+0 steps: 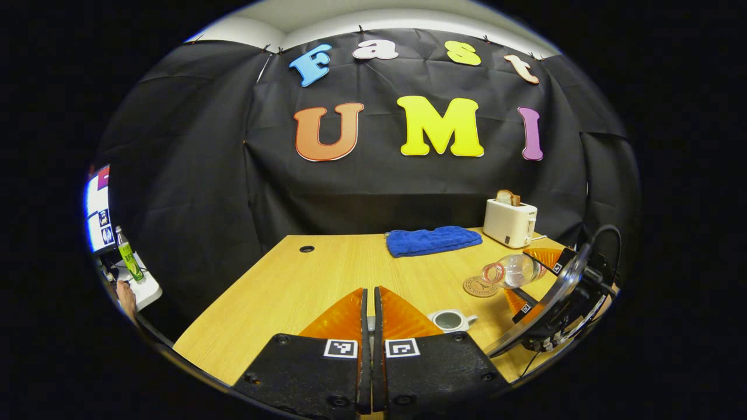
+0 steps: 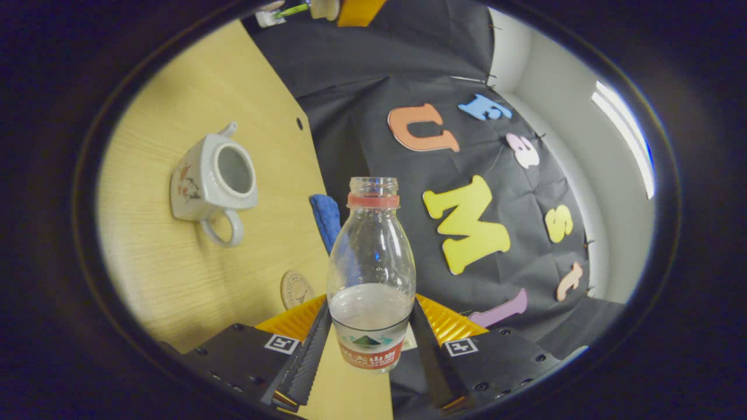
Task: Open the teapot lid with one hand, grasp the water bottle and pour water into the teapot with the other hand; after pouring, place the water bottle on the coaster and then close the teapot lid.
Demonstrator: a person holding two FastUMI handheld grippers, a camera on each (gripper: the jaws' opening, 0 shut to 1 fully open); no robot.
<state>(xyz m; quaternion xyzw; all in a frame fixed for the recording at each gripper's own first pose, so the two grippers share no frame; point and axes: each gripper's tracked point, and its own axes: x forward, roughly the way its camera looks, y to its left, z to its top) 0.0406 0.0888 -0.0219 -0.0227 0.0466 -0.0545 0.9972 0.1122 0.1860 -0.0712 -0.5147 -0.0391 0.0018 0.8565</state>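
While the right gripper (image 2: 369, 344) clamps the tipped water bottle (image 2: 371, 274), left fingers (image 1: 341, 318) sit closed.

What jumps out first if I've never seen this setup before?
In the right gripper view, a clear water bottle is clamped between the right gripper fingers, tipped sideways. Off to its side an open white teapot sits lidless on the wooden table. At the table's back lie a blue towel and a toaster.

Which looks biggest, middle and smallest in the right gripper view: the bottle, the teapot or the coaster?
1. water bottle, though it is nearest the camera, so its lead is unsure
2. teapot
3. coaster, partly hidden behind the right gripper
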